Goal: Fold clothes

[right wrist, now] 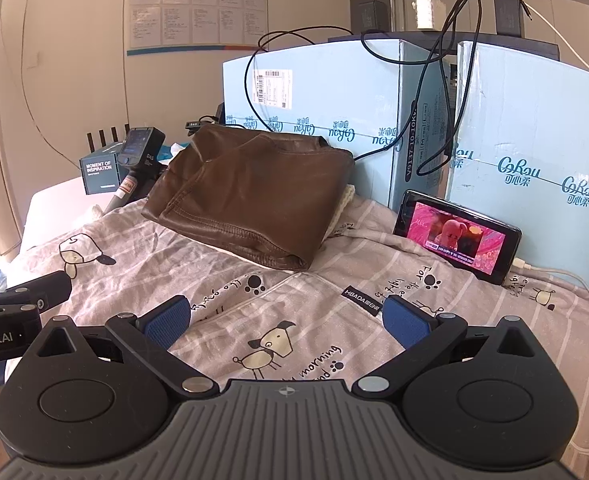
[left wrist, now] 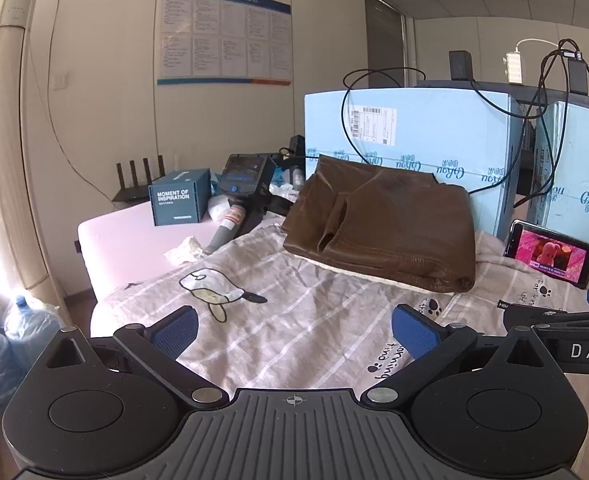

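Both claws, left claw (left wrist: 294,334) and right claw (right wrist: 286,326), hover released; you should pinch the brown garment (right wrist: 250,196) by its near hem corners.

A brown, leather-look garment (left wrist: 386,224) (right wrist: 250,196) lies folded into a thick, roughly rectangular stack, flat and at rest. Stitched seams run along its near edge, and a pocket flap or loop shows on its upper face toward the left. It sits on top of a cream, fuzzy folded cloth (left wrist: 358,274) (right wrist: 344,204), of which only a thin strip peeks out along the brown garment's near edge and right side. Relative to the tall pale-blue cardboard box (left wrist: 406,136) (right wrist: 314,92), the stack lies directly in front, its far edge close against the box face.
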`<state>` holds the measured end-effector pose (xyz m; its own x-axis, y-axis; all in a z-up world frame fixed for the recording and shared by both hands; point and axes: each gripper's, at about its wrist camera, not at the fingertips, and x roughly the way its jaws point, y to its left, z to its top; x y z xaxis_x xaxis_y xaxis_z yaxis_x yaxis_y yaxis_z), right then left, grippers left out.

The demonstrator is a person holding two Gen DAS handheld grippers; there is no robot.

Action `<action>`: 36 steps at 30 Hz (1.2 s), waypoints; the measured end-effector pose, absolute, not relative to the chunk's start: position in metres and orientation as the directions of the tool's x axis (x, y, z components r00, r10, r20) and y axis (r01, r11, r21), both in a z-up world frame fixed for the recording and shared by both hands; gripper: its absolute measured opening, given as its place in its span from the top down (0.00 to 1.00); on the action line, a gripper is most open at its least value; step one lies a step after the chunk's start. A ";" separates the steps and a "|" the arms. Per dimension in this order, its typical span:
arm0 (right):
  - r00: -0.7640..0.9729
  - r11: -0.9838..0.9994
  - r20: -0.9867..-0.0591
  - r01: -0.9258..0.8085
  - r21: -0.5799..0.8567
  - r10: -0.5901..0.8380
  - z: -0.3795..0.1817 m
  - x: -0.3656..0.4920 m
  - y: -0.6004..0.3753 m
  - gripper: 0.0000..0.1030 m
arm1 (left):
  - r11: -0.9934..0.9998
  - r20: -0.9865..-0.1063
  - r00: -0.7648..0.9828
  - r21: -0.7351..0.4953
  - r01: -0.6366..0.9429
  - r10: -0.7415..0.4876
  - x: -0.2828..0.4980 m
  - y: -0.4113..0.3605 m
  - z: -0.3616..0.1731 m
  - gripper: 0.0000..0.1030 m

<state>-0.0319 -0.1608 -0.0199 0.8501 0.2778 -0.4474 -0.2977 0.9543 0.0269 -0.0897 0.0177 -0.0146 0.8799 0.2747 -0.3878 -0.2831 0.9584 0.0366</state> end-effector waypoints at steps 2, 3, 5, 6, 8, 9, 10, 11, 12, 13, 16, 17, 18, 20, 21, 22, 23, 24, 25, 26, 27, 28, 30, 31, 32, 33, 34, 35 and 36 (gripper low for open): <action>0.848 0.954 -0.452 -0.298 0.025 0.277 -0.020 -0.032 -0.160 0.00 | 0.959 -0.389 0.880 0.036 -0.282 0.274 -0.090 0.018 -0.015 0.00; 0.847 0.954 -0.455 -0.298 0.022 0.275 -0.021 -0.031 -0.160 0.00 | 0.959 -0.390 0.879 0.038 -0.282 0.274 -0.089 0.018 -0.016 0.00; 0.846 0.955 -0.460 -0.295 0.019 0.270 -0.022 -0.031 -0.159 0.00 | 0.958 -0.390 0.878 0.044 -0.283 0.277 -0.089 0.018 -0.016 0.00; 0.846 0.956 -0.461 -0.293 0.017 0.267 -0.022 -0.030 -0.159 0.00 | 0.958 -0.390 0.878 0.045 -0.284 0.278 -0.089 0.018 -0.016 0.00; 0.845 0.956 -0.464 -0.292 0.015 0.265 -0.022 -0.030 -0.159 0.00 | 0.959 -0.387 0.880 0.046 -0.281 0.276 -0.090 0.018 -0.016 0.00; 0.845 0.956 -0.465 -0.292 0.014 0.265 -0.022 -0.030 -0.159 0.00 | 0.959 -0.385 0.881 0.047 -0.280 0.276 -0.091 0.017 -0.016 0.00; 0.845 0.956 -0.465 -0.293 0.012 0.265 -0.022 -0.030 -0.159 0.00 | 0.959 -0.384 0.881 0.049 -0.279 0.276 -0.091 0.017 -0.016 0.00; 0.845 0.956 -0.465 -0.294 0.011 0.265 -0.022 -0.031 -0.159 0.00 | 0.959 -0.384 0.881 0.051 -0.277 0.275 -0.091 0.016 -0.016 0.00; 0.844 0.955 -0.465 -0.295 0.010 0.266 -0.023 -0.031 -0.159 0.00 | 0.960 -0.385 0.882 0.050 -0.276 0.274 -0.091 0.016 -0.016 0.00; 0.844 0.955 -0.466 -0.297 0.008 0.266 -0.023 -0.031 -0.158 0.00 | 0.960 -0.385 0.882 0.050 -0.274 0.272 -0.091 0.015 -0.016 0.00; 0.842 0.954 -0.468 -0.301 0.003 0.267 -0.023 -0.031 -0.158 0.00 | 0.961 -0.385 0.882 0.053 -0.273 0.272 -0.091 0.015 -0.016 0.00; 0.842 0.953 -0.468 -0.301 0.003 0.268 -0.023 -0.031 -0.158 0.00 | 0.961 -0.385 0.882 0.053 -0.273 0.272 -0.091 0.015 -0.016 0.00; 0.843 0.954 -0.467 -0.301 0.003 0.267 -0.023 -0.031 -0.158 0.00 | 0.960 -0.385 0.882 0.052 -0.273 0.272 -0.091 0.015 -0.016 0.00; 0.844 0.954 -0.467 -0.300 0.002 0.266 -0.023 -0.031 -0.158 0.00 | 0.960 -0.386 0.881 0.051 -0.275 0.273 -0.092 0.016 -0.016 0.00; 0.844 0.954 -0.466 -0.299 0.002 0.265 -0.023 -0.031 -0.158 0.00 | 0.960 -0.386 0.881 0.051 -0.276 0.273 -0.092 0.016 -0.017 0.00; 0.844 0.954 -0.466 -0.299 0.002 0.265 -0.023 -0.031 -0.158 0.00 | 0.960 -0.386 0.881 0.050 -0.276 0.273 -0.092 0.016 -0.017 0.00; 0.844 0.954 -0.467 -0.298 0.002 0.265 -0.023 -0.031 -0.158 0.00 | 0.960 -0.386 0.881 0.050 -0.276 0.273 -0.092 0.016 -0.017 0.00; 0.844 0.954 -0.467 -0.298 0.002 0.265 -0.023 -0.031 -0.158 0.00 | 0.960 -0.387 0.881 0.050 -0.276 0.273 -0.092 0.016 -0.017 0.00; 0.844 0.954 -0.467 -0.299 0.002 0.265 -0.023 -0.031 -0.158 0.00 | 0.960 -0.387 0.881 0.050 -0.276 0.273 -0.092 0.016 -0.018 0.00; 0.844 0.954 -0.467 -0.299 0.002 0.265 -0.023 -0.031 -0.158 0.00 | 0.960 -0.387 0.881 0.050 -0.276 0.273 -0.091 0.016 -0.018 0.00; 0.844 0.954 -0.467 -0.299 0.002 0.265 -0.022 -0.031 -0.158 0.00 | 0.960 -0.388 0.880 0.050 -0.276 0.273 -0.091 0.016 -0.018 0.00; 0.844 0.954 -0.467 -0.299 0.002 0.265 -0.022 -0.031 -0.158 0.00 | 0.960 -0.388 0.880 0.050 -0.276 0.273 -0.091 0.016 -0.018 0.00; 0.844 0.954 -0.466 -0.299 0.001 0.265 -0.022 -0.031 -0.158 0.00 | 0.960 -0.389 0.879 0.051 -0.276 0.274 -0.091 0.016 -0.018 0.00; 0.844 0.954 -0.466 -0.299 0.001 0.266 -0.022 -0.031 -0.158 0.00 | 0.960 -0.390 0.879 0.052 -0.276 0.274 -0.091 0.016 -0.018 0.00; 0.844 0.954 -0.466 -0.300 0.001 0.266 -0.022 -0.031 -0.158 0.00 | 0.960 -0.390 0.879 0.052 -0.277 0.275 -0.091 0.016 -0.019 0.00; 0.844 0.954 -0.466 -0.300 0.001 0.267 -0.022 -0.032 -0.158 0.00 | 0.960 -0.390 0.879 0.053 -0.277 0.275 -0.091 0.016 -0.019 0.00; 0.844 0.954 -0.465 -0.301 0.001 0.267 -0.022 -0.032 -0.158 0.00 | 0.960 -0.390 0.879 0.053 -0.276 0.275 -0.091 0.016 -0.019 0.00; 0.844 0.954 -0.465 -0.301 0.001 0.267 -0.022 -0.032 -0.158 0.00 | 0.960 -0.390 0.879 0.054 -0.276 0.275 -0.091 0.016 -0.019 0.00; 0.844 0.953 -0.465 -0.302 0.001 0.267 -0.022 -0.032 -0.158 0.00 | 0.960 -0.391 0.879 0.054 -0.276 0.275 -0.091 0.016 -0.019 0.00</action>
<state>-0.0320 -0.1578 -0.0221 0.8442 0.2674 -0.4646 -0.3016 0.9534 0.0006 -0.0910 0.0155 -0.0186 0.8785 0.2749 -0.3907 -0.2763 0.9596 0.0540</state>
